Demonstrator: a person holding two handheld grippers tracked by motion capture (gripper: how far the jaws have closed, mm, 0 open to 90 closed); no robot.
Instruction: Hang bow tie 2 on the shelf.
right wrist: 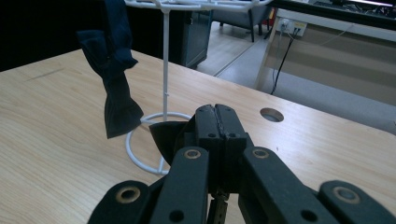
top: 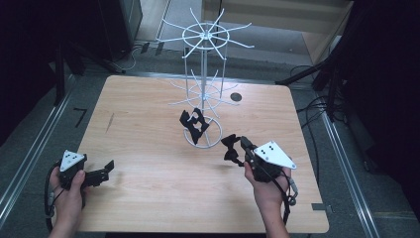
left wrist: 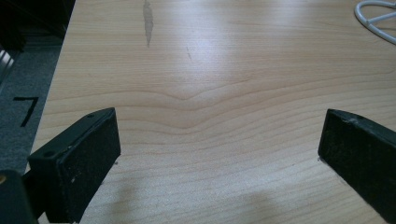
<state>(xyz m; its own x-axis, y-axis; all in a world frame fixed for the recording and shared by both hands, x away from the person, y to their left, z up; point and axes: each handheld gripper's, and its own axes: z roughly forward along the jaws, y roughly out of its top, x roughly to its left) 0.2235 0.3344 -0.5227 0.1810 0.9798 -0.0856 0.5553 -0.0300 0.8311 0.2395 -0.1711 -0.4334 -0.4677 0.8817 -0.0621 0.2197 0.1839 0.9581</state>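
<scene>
Your right gripper [top: 236,148] sits nearest the camera at the lower right of the high view, with its jaws pressed together on a black bow tie [top: 230,147]. In the right gripper view the two pads meet with no gap, and a dark fold of the bow tie [right wrist: 169,136] shows just behind and to the left of them. You hold that bow tie above the wooden table [top: 148,168], beside the base ring of the rack and not touching it.

Note the white wire rack [top: 204,64] standing upright on the far middle of the table. It carries two tiers of radiating hooks on one central post, which rises from a round wire base. A second bow tie [top: 193,123] hangs from a lower-tier hook, just above the base ring. In the right gripper view this hanging bow tie [right wrist: 114,74] appears dark blue and droops to the left of the post. The upper-tier hooks carry nothing.

Your left gripper [top: 101,171] rests low at the near left edge of the table, well apart from the rack. Its jaws stand spread wide, with bare wood between them in the left gripper view. A curve of the rack base [left wrist: 376,18] shows at that view's upper right corner.

A round hole [top: 236,97] lies in the tabletop right of the rack.
</scene>
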